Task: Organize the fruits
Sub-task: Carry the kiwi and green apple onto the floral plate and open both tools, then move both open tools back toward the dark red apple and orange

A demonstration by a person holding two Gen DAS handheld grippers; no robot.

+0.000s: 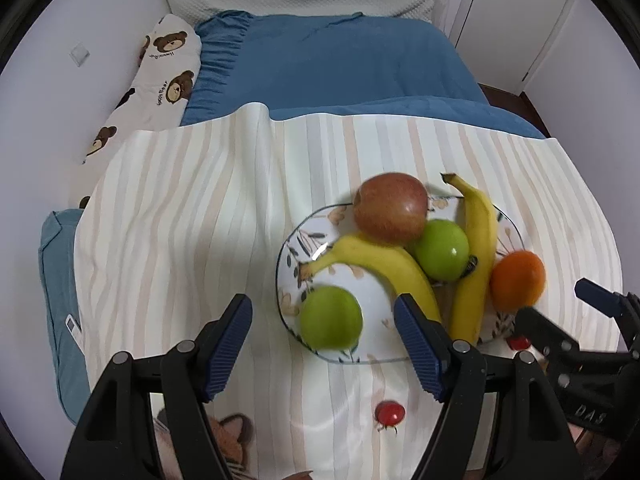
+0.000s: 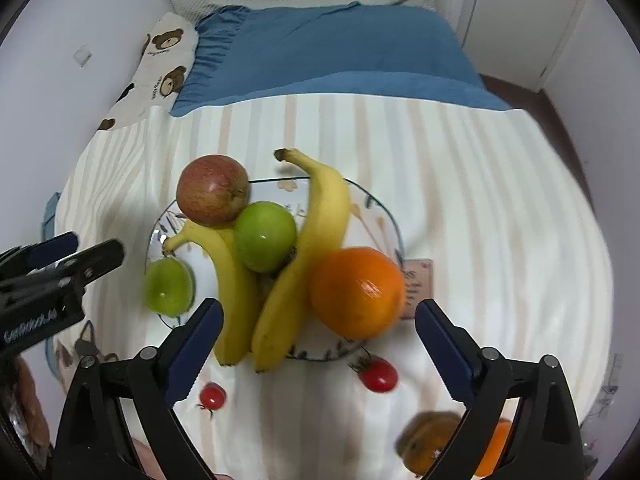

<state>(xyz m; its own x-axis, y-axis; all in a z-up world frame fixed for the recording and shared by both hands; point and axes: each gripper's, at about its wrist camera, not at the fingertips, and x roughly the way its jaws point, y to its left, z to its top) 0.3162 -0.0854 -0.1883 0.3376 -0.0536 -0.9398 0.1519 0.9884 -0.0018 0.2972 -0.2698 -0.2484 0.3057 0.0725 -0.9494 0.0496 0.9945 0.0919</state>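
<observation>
Glossy orange (image 2: 357,293), yellow bananas (image 2: 304,264), green apples (image 2: 265,236) on floral plate (image 2: 384,216)

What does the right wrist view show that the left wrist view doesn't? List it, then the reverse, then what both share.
Only the right wrist view: a dark orange fruit at the near edge and a pink card beside the plate. Only the left wrist view: a white tag on the blue cushion at left. Both: the plate with red apple, two bananas, two green apples and orange, two cherry tomatoes on the cloth, both grippers open.

two bananas (image 2: 236,296), two green apples (image 2: 265,236), two cherry tomatoes (image 2: 378,376)
</observation>
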